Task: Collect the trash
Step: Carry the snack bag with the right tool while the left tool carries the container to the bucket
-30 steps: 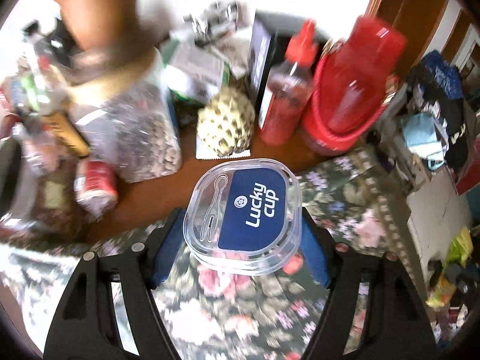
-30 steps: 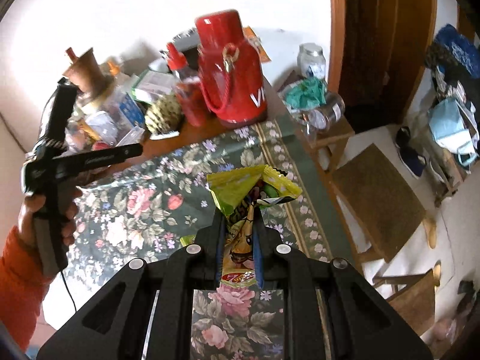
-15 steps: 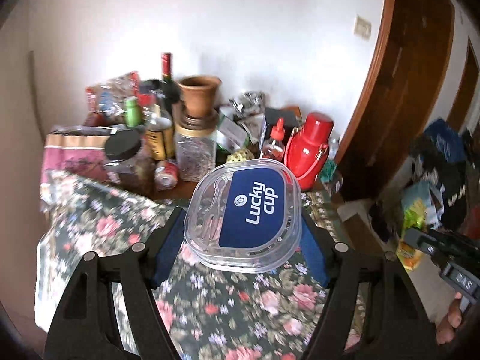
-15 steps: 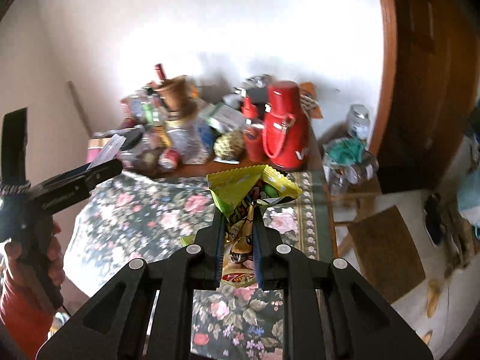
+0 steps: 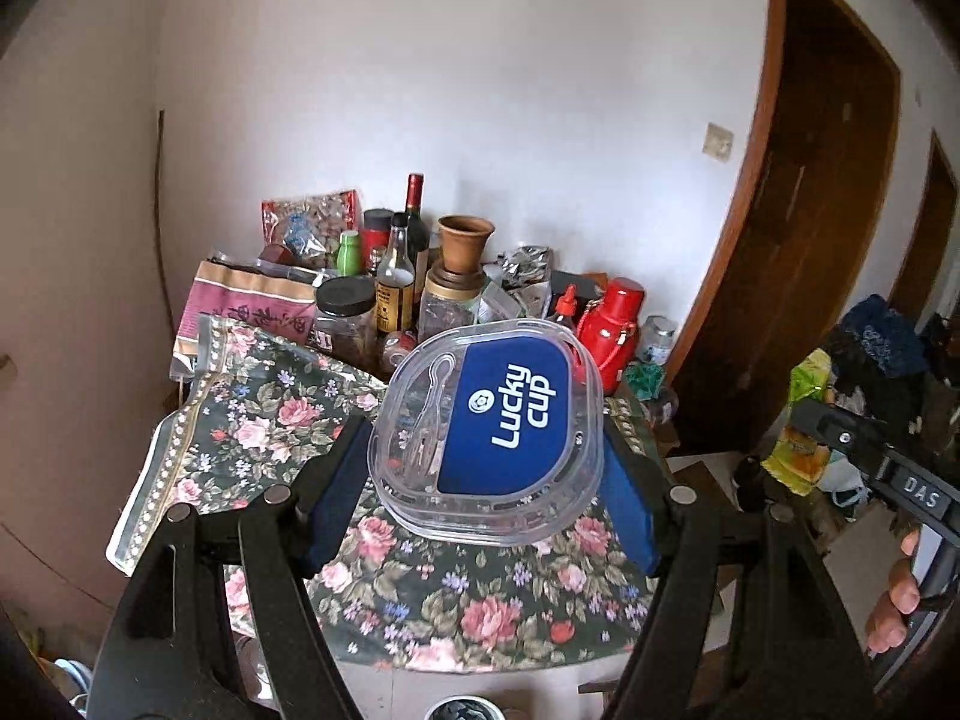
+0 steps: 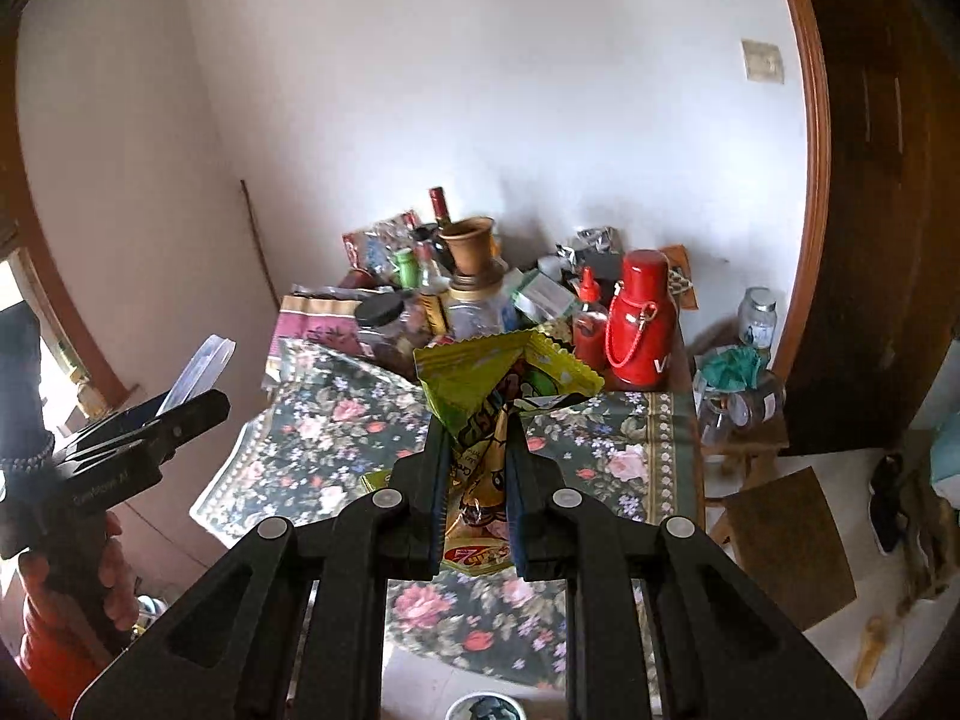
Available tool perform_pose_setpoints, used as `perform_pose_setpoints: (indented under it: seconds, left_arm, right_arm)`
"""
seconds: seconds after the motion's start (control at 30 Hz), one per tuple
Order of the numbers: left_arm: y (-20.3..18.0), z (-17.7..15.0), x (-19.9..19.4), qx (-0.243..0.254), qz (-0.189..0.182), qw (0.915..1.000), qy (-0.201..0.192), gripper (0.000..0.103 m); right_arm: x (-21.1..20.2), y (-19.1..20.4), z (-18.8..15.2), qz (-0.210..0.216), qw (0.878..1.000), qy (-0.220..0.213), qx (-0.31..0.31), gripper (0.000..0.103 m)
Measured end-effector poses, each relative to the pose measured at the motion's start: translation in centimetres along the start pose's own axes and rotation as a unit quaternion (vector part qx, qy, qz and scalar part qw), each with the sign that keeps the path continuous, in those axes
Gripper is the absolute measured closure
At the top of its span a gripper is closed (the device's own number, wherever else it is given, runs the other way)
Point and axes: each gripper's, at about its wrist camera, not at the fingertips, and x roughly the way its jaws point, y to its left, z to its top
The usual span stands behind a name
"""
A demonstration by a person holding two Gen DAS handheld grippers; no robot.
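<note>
Left gripper [image 5: 486, 474] clamps a clear Lucky Cup container [image 5: 489, 429] across its short sides, held above the floral tablecloth [image 5: 282, 420], long axis toward 1 o'clock. Right gripper [image 6: 477, 498], nearly closed, pinches a yellow-green snack wrapper [image 6: 501, 384], long axis toward 12 o'clock.

1. The left gripper [image 5: 486, 468] was a black frame with cut-out openings in its arms.
2. Its fingers [image 5: 336, 498] wore blue pads, and round silver screws sat at the arm joints.
3. The right gripper [image 6: 477, 468] had the same black frame, silver screws and blue pad edges.
4. In the left wrist view its black body bore a small plate lettered "DAS".
5. In the right wrist view, faint lettering ran along the left gripper's black side; too small to read.
6. The person wore an orange sleeve [image 6: 45, 675].
</note>
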Motion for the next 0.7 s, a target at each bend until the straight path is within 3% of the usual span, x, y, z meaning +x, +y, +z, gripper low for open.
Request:
perform_pose_setpoints:
  seconds: [0.17, 0.4, 0.7]
  left_arm:
    - [1.3, -2.6, -4.8, 0.019, -0.015, 0.9997, -0.007, 0.031]
    - [4.4, -8.2, -12.2, 0.030, -0.025, 0.9992, 0.011, 0.031]
    - [6.5, -14.5, -15.7, 0.039, -0.032, 0.9965, 0.067, 0.031]
  right_arm:
    - [-2.9, 3.7, -2.8, -0.015, 1.000, -0.011, 0.011, 0.088]
    - [-6.5, 8.7, -8.0, -0.024, 0.999, -0.004, 0.036, 0.088]
    - [-8.4, 12.0, -15.2, -0.033, 0.997, 0.041, 0.061, 0.088]
